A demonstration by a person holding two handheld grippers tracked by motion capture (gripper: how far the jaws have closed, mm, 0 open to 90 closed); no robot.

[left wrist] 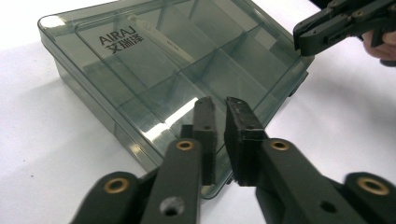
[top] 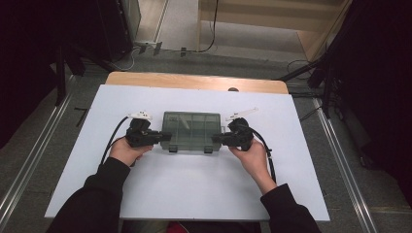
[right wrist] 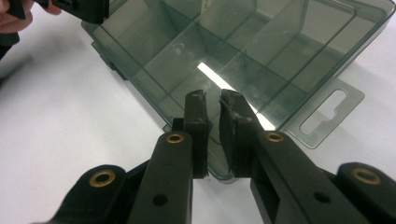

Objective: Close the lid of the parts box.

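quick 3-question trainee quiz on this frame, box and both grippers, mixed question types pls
1. True or false: the clear compartment box lies with its lid closed on the white board.
2. Where do the two grippers sit relative to the box? A) both on its far side B) one at each short end C) both above the lid
3. What shows between the jaws of the left gripper and of the right gripper?

Key
1. True.
2. B: in the high view each gripper is at one end of the box.
3. A narrow gap; the pads press on nothing, with each jaw pair over a near corner of the box.
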